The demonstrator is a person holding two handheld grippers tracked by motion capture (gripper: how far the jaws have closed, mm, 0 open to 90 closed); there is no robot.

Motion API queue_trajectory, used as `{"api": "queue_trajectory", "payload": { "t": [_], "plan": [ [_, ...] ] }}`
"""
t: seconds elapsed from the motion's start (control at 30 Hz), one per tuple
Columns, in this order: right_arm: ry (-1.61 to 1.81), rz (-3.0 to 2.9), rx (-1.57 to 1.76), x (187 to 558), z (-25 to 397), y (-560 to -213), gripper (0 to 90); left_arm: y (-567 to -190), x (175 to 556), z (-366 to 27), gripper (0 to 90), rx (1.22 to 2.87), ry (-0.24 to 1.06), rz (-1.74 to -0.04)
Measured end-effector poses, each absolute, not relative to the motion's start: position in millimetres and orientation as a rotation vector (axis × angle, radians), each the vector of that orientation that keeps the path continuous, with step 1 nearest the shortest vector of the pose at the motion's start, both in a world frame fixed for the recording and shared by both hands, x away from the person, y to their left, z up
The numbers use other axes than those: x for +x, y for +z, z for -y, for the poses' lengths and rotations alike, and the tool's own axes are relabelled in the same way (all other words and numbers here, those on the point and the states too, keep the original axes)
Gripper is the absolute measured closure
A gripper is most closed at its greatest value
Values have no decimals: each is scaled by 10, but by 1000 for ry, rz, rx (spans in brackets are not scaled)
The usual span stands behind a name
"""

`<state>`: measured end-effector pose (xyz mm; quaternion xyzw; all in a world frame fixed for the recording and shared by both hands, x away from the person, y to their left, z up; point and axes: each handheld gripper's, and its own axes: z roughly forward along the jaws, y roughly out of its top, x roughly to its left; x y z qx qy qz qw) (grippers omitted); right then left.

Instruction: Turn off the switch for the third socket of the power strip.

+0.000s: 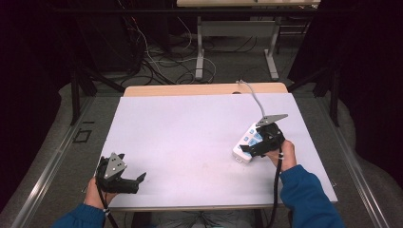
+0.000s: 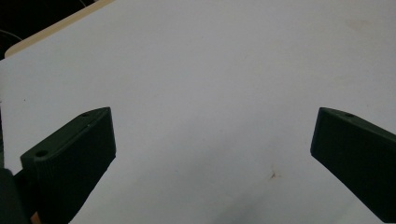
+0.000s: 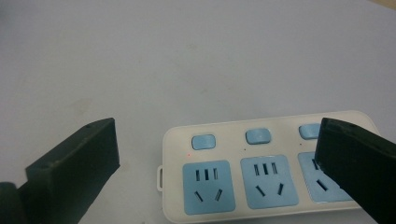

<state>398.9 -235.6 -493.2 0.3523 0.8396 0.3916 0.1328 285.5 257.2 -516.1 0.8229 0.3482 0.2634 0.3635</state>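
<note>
A white power strip (image 1: 247, 140) with blue sockets and blue switches lies at the right of the white table; its grey cable (image 1: 253, 97) runs off toward the far edge. In the right gripper view the power strip (image 3: 261, 168) sits low between the jaws, one jaw hovering over its right sockets, the other off its left end. My right gripper (image 1: 259, 147) is open just above the strip. My left gripper (image 1: 135, 180) is open near the table's front left corner. In the left gripper view bare white tabletop (image 2: 210, 93) lies between the spread jaws.
The white table surface (image 1: 190, 137) has a wooden strip along its far edge (image 1: 190, 89). Beyond it stand another table's legs (image 1: 199, 52) and loose cables on the floor (image 1: 161, 61). Dark curtains close both sides.
</note>
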Motion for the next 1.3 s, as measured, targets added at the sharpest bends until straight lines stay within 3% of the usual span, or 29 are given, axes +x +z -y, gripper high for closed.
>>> {"api": "queue_trajectory", "payload": {
  "t": [0.4,0.6,0.63,0.7,0.73,0.77,0.83,0.87,0.9,1.07,1.13,1.3],
  "plan": [
    [1108,-2460,1026,4061,2274,-4946,0,-5158,2848,-2574,0,2121,677,-896],
    [1155,-2419,1037,4052,2263,-4963,177,-5154,2845,-2569,0,2122,676,-897],
    [1159,-2407,1044,4051,2267,-4963,313,-5155,2846,-2569,0,2123,678,-897],
    [1167,-2395,1059,4052,2265,-4969,341,-5156,2847,-2571,0,2124,680,-897],
    [1174,-2397,1059,4064,2274,-4982,439,-5156,2845,-2571,0,2121,675,-898],
    [1174,-2397,1059,4064,2274,-4982,439,-5156,2845,-2573,0,2118,673,-896],
    [1178,-2393,1075,4061,2271,-4988,524,-5156,2843,-2575,0,2120,673,-896],
    [1180,-2402,1063,4064,2263,-5001,623,-5154,2842,-2576,0,2121,675,-897],
    [1180,-2402,1063,4064,2263,-5001,623,-5155,2842,-2576,0,2121,675,-895],
    [1189,-2406,1067,4054,2244,-5009,846,-5155,2844,-2580,0,2123,678,-896],
    [1187,-2403,1076,4047,2244,-5008,900,-5157,2846,-2574,0,2122,678,-895],
    [1180,-2415,1057,4040,2221,-5025,900,-5158,2846,-2565,0,2136,683,-890]
  ]
}}
